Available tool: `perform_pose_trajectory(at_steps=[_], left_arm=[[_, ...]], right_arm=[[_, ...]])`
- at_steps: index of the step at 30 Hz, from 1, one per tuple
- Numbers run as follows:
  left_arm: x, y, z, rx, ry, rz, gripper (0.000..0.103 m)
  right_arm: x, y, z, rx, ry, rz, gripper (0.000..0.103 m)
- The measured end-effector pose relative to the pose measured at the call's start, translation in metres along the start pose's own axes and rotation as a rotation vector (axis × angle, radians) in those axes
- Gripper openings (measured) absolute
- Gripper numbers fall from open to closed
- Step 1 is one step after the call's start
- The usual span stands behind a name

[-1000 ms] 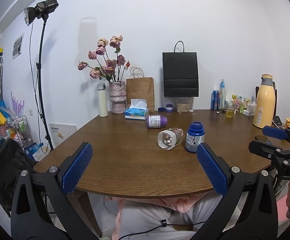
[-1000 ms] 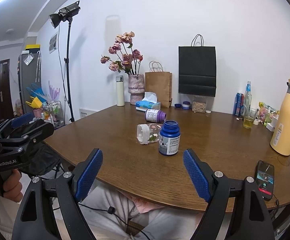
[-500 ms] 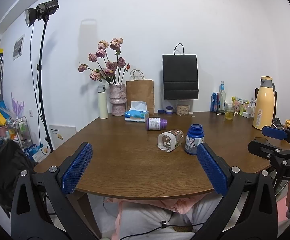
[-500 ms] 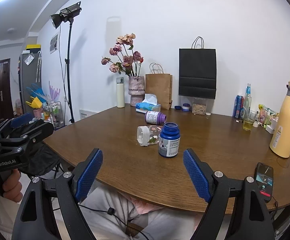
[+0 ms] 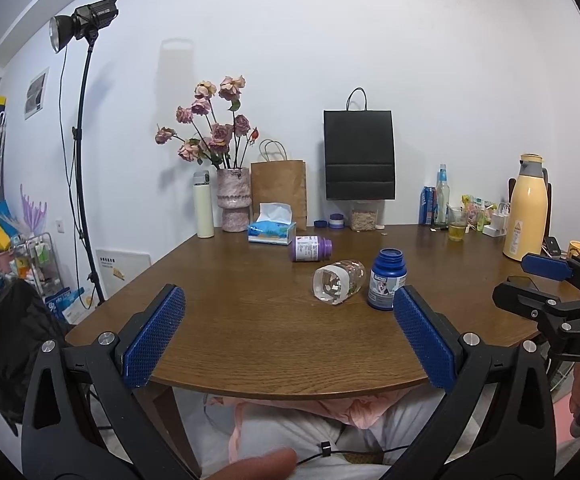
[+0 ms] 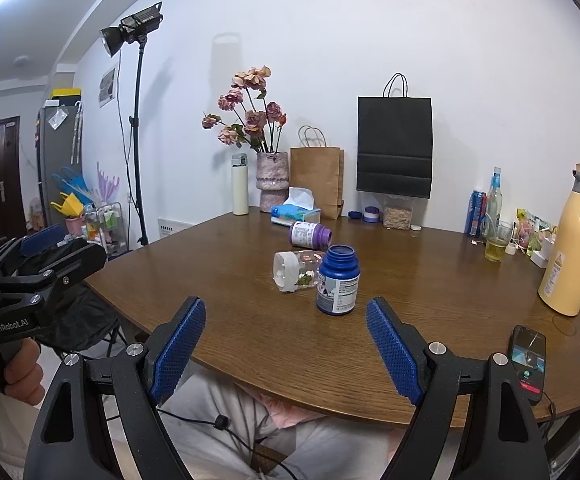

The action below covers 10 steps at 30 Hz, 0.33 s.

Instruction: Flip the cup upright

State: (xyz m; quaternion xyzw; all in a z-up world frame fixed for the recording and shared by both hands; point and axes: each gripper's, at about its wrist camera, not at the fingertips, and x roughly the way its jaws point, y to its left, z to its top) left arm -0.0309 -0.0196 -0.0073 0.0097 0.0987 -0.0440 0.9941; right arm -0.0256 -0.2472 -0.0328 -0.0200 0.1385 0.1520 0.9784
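Note:
A clear jar (image 5: 338, 286) (image 6: 296, 270) with a white cap lies on its side mid-table, cap toward me. Behind it a purple-capped bottle (image 5: 310, 249) (image 6: 309, 235) also lies on its side. A blue bottle (image 5: 387, 280) (image 6: 338, 280) stands upright right beside the clear jar. My left gripper (image 5: 286, 296) hovers open at the table's front edge, short of the jars, with nothing between its fingers. My right gripper (image 6: 286, 308) is also open and empty, just in front of the blue bottle.
On the brown table (image 5: 250, 320), a flower vase (image 5: 232, 200), white flask (image 5: 203, 205), tissue box (image 5: 272, 229) and paper bags line the far edge. A yellow thermos (image 6: 572, 244) and a glass stand at the right, and a phone (image 6: 528, 356) lies near the front right edge. A light stand (image 5: 84, 152) is at the left.
Both grippers have stayed open and almost still, with only a slight drift of the views. Nothing on the table has moved.

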Motion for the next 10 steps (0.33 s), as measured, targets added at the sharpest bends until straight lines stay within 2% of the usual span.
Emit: perform_pose_trajectory(at_steps=[10], left_arm=[[-0.0003, 0.0005, -0.0009, -0.001, 0.001, -0.001, 0.103]], right_arm=[[0.0007, 0.0001, 0.0, -0.001, 0.001, 0.0, 0.087]])
